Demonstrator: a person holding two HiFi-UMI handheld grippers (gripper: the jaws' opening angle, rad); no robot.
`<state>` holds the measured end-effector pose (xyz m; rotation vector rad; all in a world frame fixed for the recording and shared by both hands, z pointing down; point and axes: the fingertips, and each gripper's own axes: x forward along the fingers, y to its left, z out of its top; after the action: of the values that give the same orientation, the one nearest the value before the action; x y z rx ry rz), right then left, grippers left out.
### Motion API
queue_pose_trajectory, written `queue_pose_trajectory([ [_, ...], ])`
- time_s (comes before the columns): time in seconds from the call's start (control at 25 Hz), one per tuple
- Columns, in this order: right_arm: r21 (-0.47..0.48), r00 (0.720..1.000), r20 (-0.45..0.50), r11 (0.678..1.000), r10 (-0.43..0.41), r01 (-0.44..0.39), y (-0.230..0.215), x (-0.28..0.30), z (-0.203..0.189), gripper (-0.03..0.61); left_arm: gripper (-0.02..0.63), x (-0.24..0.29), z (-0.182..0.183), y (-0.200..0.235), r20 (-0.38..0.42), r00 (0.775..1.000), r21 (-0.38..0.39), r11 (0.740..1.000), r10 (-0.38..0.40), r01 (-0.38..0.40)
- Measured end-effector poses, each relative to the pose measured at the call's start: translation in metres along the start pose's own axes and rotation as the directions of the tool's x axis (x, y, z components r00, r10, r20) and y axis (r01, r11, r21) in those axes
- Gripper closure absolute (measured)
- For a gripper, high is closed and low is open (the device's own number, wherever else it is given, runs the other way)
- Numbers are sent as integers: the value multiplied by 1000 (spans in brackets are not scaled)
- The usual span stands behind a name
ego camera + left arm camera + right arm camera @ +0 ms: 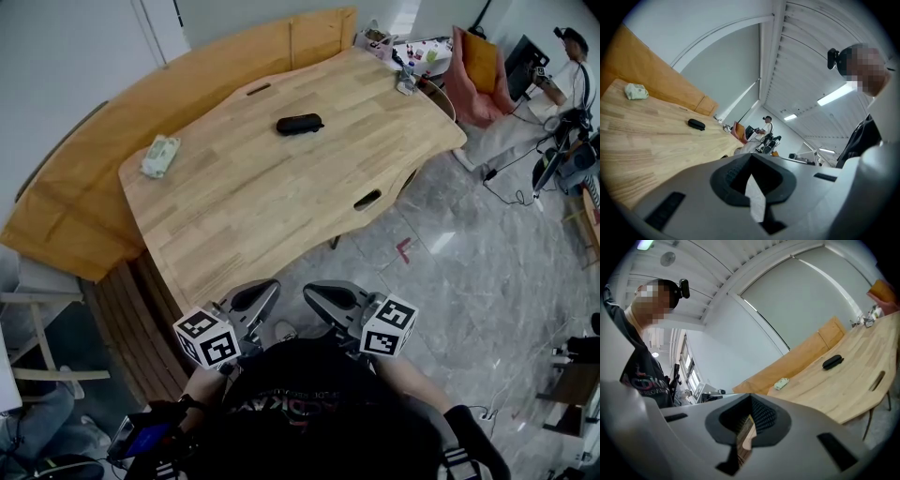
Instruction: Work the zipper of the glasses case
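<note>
Head view: I hold my left gripper [251,298] and right gripper [336,302] side by side close to my chest, past the near edge of the desk [281,216] and above the grey floor [450,253]. Each gripper carries its marker cube. The glasses case [299,124], dark and zipped shut, lies on the far half of the desk, well apart from both grippers. A pale green packet [160,156] sits near the desk's left edge, and small clutter [398,56] crowds its far right corner. A person [565,66] is at the far right of the room.

Left gripper view: the jaws of my left gripper [754,187] are clenched together and grasp nothing; only a thin pale slit shows between them. Far beyond them the glasses case [696,124] rests flat on the desk [647,145], with the packet [636,91] further off to the left, near the wooden panel behind it.

Right gripper view: the jaws of my right gripper [747,427] are likewise clenched on nothing, tilted upward. The glasses case [832,361] lies on the desk [853,385] at the right of the picture, far from the jaws, and the packet [781,383] lies apart from it, toward the desk's far side.
</note>
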<state>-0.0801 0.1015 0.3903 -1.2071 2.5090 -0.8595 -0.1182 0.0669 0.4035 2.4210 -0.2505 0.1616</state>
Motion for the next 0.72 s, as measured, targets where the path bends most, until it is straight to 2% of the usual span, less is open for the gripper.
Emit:
queue_pose_trajectory([
  [0.4,9,998,42,999,-47,47,-9,-8,8,565,603,-7,-1,6,11,1000,7,1000,8,-8],
  [0.72,-2,998,37,998,-58,58,-11,-4,14,565,603,-9,4,8,26,1000,4,1000,0,0],
])
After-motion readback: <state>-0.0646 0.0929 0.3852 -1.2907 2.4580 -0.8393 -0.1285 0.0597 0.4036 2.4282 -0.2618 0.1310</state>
